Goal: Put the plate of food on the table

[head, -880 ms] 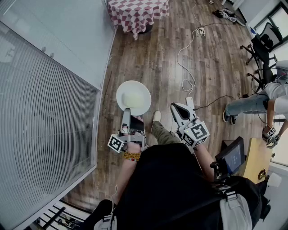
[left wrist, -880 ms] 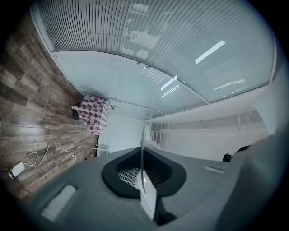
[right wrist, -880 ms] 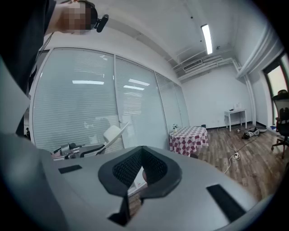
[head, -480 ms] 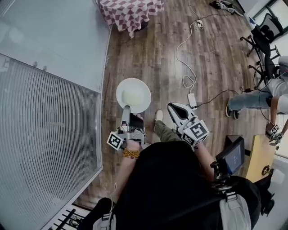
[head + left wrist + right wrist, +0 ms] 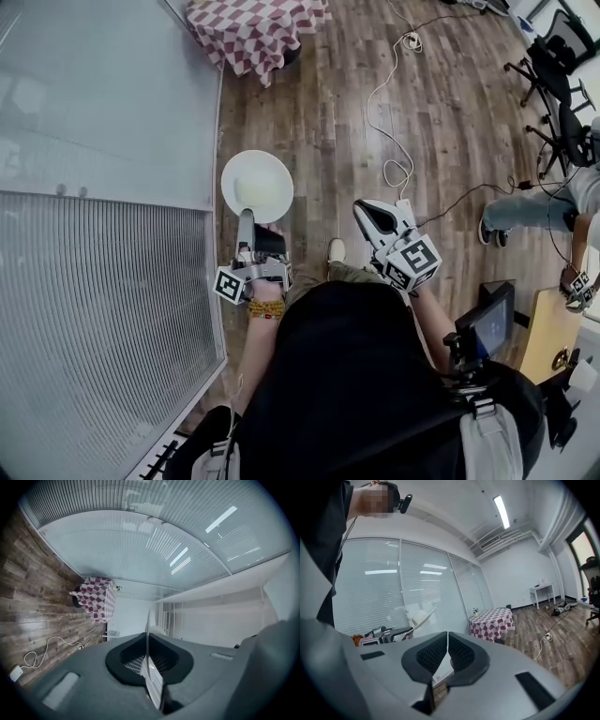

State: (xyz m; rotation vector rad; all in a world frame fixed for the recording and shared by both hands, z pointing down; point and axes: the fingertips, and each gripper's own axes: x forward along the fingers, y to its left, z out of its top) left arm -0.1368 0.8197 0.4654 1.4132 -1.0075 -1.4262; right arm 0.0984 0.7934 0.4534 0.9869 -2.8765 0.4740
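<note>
The plate [image 5: 257, 185] is white, the food [image 5: 253, 199] on it pale cream. The left gripper [image 5: 246, 220] is dark grey with black jaws, the right gripper [image 5: 367, 214] light grey with black jaws; their marker cubes [image 5: 415, 262] bear black-and-white squares. The cloth [image 5: 253, 26] is red-and-white checked, the floor [image 5: 319, 141] brown wood planks, the bracelet [image 5: 265, 307] amber, the person's top [image 5: 356, 375] black

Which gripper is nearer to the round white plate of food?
Left. The left gripper is clamped on the near rim of the round white plate; the right gripper, jaws together and empty, hangs off to its right, apart from it.
</note>
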